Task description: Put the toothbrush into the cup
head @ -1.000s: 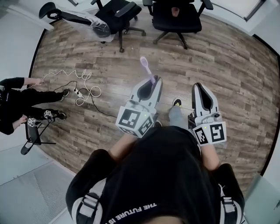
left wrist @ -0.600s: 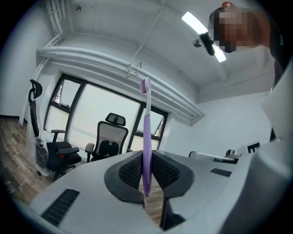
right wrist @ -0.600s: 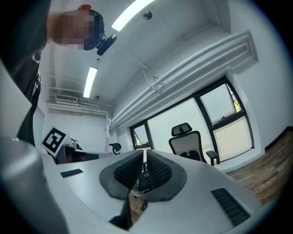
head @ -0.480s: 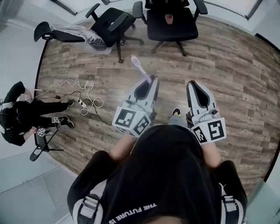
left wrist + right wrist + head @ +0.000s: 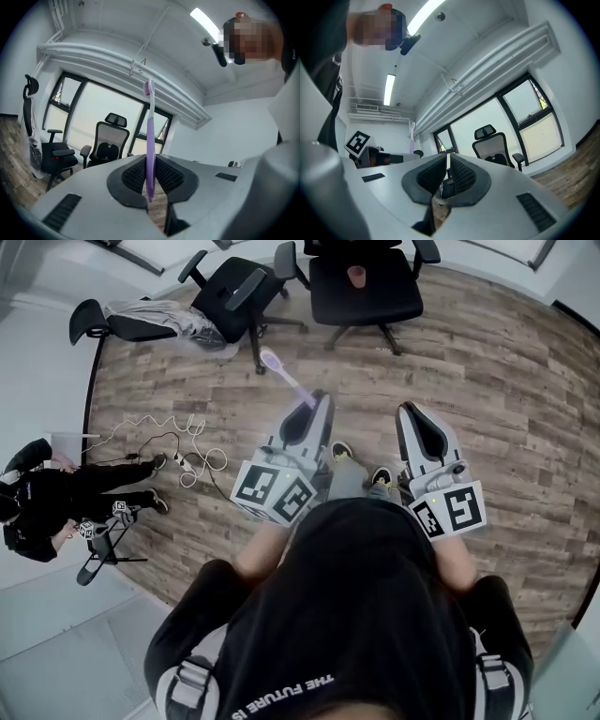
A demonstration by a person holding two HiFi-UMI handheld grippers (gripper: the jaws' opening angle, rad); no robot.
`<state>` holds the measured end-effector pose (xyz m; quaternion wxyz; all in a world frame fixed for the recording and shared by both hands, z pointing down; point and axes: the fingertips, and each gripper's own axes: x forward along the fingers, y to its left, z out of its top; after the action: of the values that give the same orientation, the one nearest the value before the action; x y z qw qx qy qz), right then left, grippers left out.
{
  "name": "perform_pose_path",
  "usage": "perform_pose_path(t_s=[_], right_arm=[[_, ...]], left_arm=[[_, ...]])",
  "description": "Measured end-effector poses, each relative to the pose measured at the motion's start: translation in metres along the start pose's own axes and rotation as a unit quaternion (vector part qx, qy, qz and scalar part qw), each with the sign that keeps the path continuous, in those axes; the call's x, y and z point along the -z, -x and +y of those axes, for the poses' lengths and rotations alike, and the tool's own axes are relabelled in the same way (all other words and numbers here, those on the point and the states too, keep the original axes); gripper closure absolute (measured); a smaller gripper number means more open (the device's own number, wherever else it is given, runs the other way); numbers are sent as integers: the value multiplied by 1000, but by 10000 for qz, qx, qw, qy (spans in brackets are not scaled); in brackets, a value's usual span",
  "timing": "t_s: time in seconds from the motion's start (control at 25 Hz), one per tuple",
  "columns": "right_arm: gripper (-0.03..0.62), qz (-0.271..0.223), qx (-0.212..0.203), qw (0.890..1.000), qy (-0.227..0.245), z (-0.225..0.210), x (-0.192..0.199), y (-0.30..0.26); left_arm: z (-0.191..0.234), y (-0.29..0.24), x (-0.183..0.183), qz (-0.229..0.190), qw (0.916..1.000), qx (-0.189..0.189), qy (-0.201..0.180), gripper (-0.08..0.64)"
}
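Observation:
A purple toothbrush (image 5: 285, 377) sticks out forward from my left gripper (image 5: 318, 401), which is shut on its handle. In the left gripper view the toothbrush (image 5: 150, 136) stands upright between the dark pads (image 5: 133, 174), its bristle head at the top. A small pinkish cup (image 5: 356, 276) stands on the seat of the black office chair (image 5: 367, 298) ahead, well beyond both grippers. My right gripper (image 5: 411, 412) is level beside the left one, its jaws together with nothing between them (image 5: 446, 169). The right gripper view also catches the toothbrush (image 5: 412, 135) off to its left.
A second black chair (image 5: 234, 294) with a grey cover draped beside it (image 5: 155, 319) stands left of the cup's chair. White cables and a power strip (image 5: 187, 448) lie on the wood floor. A person in black (image 5: 42, 498) sits at the far left.
Both grippers have moved forward across the floor toward the chairs, which now look nearer. The toothbrush stays in the left gripper.

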<state>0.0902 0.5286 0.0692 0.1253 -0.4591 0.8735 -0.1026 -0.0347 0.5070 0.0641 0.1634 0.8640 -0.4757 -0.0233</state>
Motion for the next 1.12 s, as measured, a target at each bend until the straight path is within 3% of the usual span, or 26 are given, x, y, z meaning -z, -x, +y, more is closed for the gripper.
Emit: perform_pose_path(t_s=[0.44,0.88,1.12], right_arm=[[557,170,128,9998,41,-48,6,-60],[557,381,222,9990,87,-94,15,-180],[557,479,339,9980,232,-110,15,-251]], left_arm=[[46,-67,-6,76,10000,-8,20,502],[130,-160,-33,207,9994,165,202,502],[185,-201,-60,173,9995,264,28,502]])
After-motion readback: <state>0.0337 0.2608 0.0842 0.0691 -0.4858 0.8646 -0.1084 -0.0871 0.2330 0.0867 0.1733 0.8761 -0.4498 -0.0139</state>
